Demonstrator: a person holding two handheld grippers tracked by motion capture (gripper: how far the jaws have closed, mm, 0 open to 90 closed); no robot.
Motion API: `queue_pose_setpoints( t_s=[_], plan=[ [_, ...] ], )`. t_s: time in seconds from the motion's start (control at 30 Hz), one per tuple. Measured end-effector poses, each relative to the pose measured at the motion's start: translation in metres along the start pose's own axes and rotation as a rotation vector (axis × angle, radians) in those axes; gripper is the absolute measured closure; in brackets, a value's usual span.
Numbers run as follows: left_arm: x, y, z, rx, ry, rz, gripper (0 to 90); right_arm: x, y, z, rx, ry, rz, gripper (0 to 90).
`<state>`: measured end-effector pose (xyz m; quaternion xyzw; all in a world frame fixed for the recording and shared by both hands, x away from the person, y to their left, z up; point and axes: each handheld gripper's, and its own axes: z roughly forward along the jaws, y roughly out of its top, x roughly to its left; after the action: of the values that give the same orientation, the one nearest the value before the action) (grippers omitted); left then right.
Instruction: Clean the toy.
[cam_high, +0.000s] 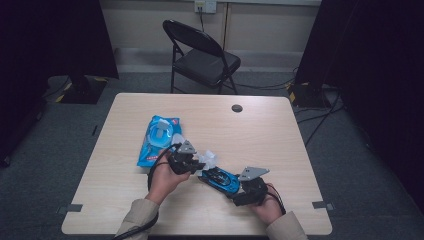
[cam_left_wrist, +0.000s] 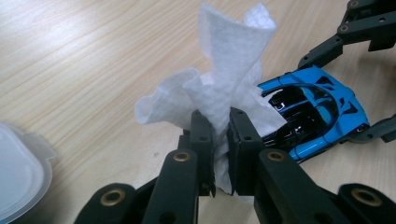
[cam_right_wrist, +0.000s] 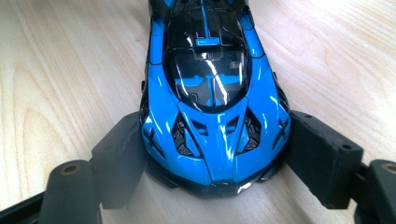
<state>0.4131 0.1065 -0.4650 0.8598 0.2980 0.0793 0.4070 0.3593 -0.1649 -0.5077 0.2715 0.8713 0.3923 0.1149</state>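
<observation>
A blue and black toy car rests on the wooden table. My right gripper is shut on the car, its pads pressed against both flanks of one end. My left gripper is shut on a crumpled white wipe, which stands up between its jaws. The wipe hangs against the other end of the car. A blue wipes pack with a white flip lid lies just behind the left gripper.
The pack's open translucent lid shows at the lower left of the left gripper view. A round cable hole sits near the table's far edge. A black folding chair stands beyond the table.
</observation>
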Motion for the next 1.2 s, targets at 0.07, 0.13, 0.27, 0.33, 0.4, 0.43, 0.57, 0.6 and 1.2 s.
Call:
queue_pose_setpoints(
  t_s=[0.07,0.13,0.27,0.33,0.4,0.43,0.57,0.6,1.2],
  plan=[
    [0.002,-0.001,-0.002,-0.001,0.009,0.001,82.2,0.0,0.0,0.0,0.0,0.0,0.0,23.9],
    [0.005,-0.002,-0.006,0.0,0.023,-0.001,82.2,0.0,0.0,0.0,0.0,0.0,0.0,23.9],
    [0.011,-0.008,-0.014,-0.005,0.021,-0.03,82.2,0.0,0.0,0.0,0.0,0.0,0.0,23.9],
    [0.011,-0.011,-0.018,-0.01,0.017,-0.039,82.3,0.0,0.0,0.0,0.0,0.0,0.0,23.9],
    [0.012,-0.014,-0.021,-0.006,0.02,-0.03,82.3,0.0,0.0,0.0,0.0,-0.001,0.0,23.9],
    [0.012,-0.016,-0.023,-0.006,0.018,-0.031,82.3,0.0,0.0,0.0,0.001,-0.001,0.0,23.9],
    [0.013,-0.021,-0.028,-0.015,0.015,-0.041,82.3,0.0,0.0,0.0,0.002,-0.004,0.004,23.7],
    [0.013,-0.022,-0.029,-0.015,0.017,-0.041,82.3,0.001,0.0,0.0,0.002,-0.005,0.005,23.6],
    [0.008,-0.036,-0.045,-0.026,-0.016,-0.043,81.8,0.004,0.02,-0.026,-0.019,-0.002,-0.015,17.7]
  ],
)
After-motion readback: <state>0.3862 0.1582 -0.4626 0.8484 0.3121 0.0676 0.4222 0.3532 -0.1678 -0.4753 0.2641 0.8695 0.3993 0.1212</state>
